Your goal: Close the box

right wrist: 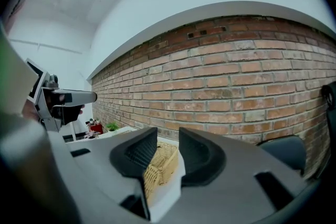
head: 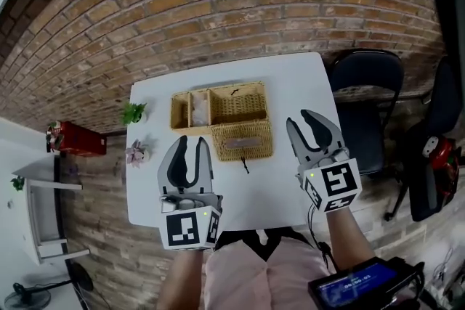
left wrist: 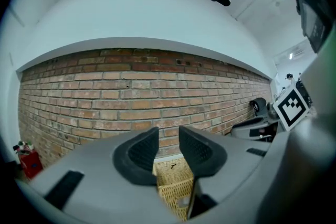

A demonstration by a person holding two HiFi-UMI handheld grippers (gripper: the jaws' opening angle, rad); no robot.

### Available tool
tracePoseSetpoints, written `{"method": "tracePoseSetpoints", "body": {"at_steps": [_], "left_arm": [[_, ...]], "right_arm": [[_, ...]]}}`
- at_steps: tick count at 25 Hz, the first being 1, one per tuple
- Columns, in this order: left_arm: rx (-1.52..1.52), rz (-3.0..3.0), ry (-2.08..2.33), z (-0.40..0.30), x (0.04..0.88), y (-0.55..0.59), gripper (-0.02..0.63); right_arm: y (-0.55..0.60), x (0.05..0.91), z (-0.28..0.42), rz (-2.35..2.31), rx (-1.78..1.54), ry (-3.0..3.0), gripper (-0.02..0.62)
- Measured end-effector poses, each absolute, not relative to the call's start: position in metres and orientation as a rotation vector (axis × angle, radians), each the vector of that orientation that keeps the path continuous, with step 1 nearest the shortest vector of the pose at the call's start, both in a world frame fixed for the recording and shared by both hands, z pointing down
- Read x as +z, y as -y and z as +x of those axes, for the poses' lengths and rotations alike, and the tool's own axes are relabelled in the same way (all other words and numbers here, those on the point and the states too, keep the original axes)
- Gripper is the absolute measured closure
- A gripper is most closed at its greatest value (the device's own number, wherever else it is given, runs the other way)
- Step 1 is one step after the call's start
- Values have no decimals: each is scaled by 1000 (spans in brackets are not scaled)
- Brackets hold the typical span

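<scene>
A woven wicker box (head: 218, 105) with compartments stands at the back of the white table (head: 290, 185). Its lid (head: 243, 140) lies folded open flat in front of it, with a small dark cord at the front edge. My left gripper (head: 192, 143) hovers just left of the lid, jaws open and empty. My right gripper (head: 301, 120) hangs to the right of the lid, also open and empty. The left gripper view shows the box (left wrist: 173, 176) low between the open jaws (left wrist: 168, 136). The right gripper view shows the box (right wrist: 157, 165) past the open jaws (right wrist: 168, 136).
A small green plant (head: 134, 112) and a pink flowering one (head: 136, 152) sit at the table's left edge. A black chair (head: 367, 105) stands right of the table, another chair (head: 436, 156) farther right. A brick wall (head: 218, 3) runs behind; a red object (head: 73, 138) stands left.
</scene>
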State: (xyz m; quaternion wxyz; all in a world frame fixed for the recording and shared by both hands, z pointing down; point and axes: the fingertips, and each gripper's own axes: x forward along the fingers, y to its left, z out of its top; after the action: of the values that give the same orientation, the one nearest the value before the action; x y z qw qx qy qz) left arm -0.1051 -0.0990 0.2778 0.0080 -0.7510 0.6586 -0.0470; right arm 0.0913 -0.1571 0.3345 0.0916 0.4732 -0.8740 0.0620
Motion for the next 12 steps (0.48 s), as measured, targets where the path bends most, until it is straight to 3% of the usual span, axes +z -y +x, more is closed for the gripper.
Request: {"method": "tracePoseSetpoints", "body": {"at_steps": [12], "left_arm": [[-301,-2620,-2031,-113,397,113,445]], "right_arm": [[141,437,41,1127,283,2509,417]]}}
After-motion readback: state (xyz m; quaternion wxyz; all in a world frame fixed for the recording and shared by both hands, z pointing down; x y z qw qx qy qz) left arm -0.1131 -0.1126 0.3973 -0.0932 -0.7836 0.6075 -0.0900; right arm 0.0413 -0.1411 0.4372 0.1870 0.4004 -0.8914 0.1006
